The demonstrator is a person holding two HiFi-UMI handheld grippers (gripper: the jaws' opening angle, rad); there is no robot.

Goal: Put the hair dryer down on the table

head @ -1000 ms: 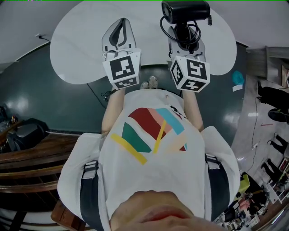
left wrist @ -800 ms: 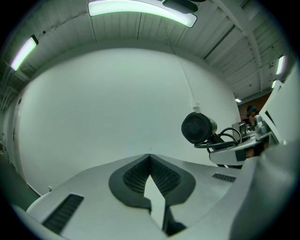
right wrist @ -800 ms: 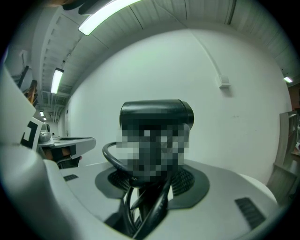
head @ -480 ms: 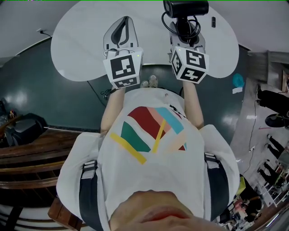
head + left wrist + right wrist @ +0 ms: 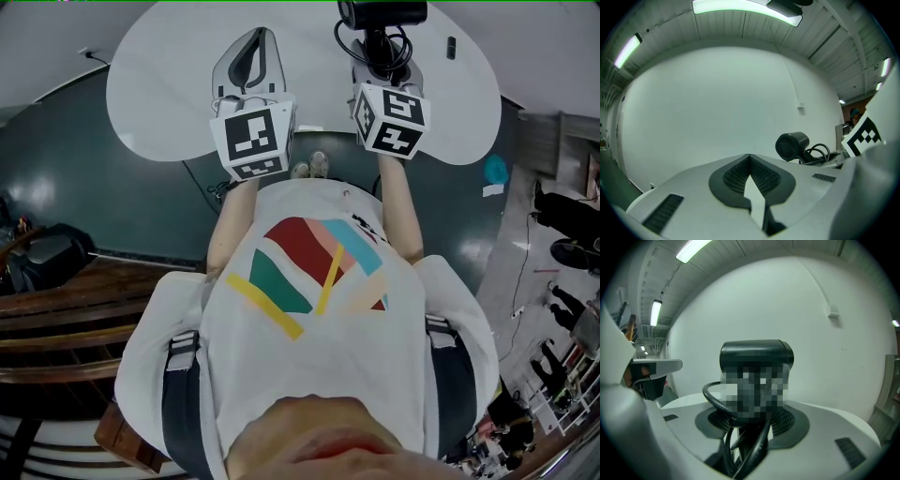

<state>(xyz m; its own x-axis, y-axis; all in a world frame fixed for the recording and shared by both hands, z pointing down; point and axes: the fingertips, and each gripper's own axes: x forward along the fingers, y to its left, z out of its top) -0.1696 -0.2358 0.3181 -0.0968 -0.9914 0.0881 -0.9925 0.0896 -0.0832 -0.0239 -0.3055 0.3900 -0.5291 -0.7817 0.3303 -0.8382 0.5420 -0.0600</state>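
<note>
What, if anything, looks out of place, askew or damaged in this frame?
Nothing is spilled or damaged. One oddity: the cord of the hair dryer sits in loose loops, bunched with the handle inside the right gripper, over the table.

Black on white: your glossy black plastic hair dryer [image 5: 382, 13] and its black rubber cord [image 5: 368, 56] stand out against the plain white round table [image 5: 169, 84]. Your pale grey plastic left gripper [image 5: 255, 42] and right gripper [image 5: 380, 67] carry dark grey ribbed pads [image 5: 736, 176] and white cubes [image 5: 251, 141] printed with black square markers. Your white cotton T-shirt [image 5: 309, 366] bears slanting bands of red, teal, yellow, peach and sky blue. The glossy floor [image 5: 94, 206] is dark green, the curved wooden steps [image 5: 56, 323] brown.
</note>
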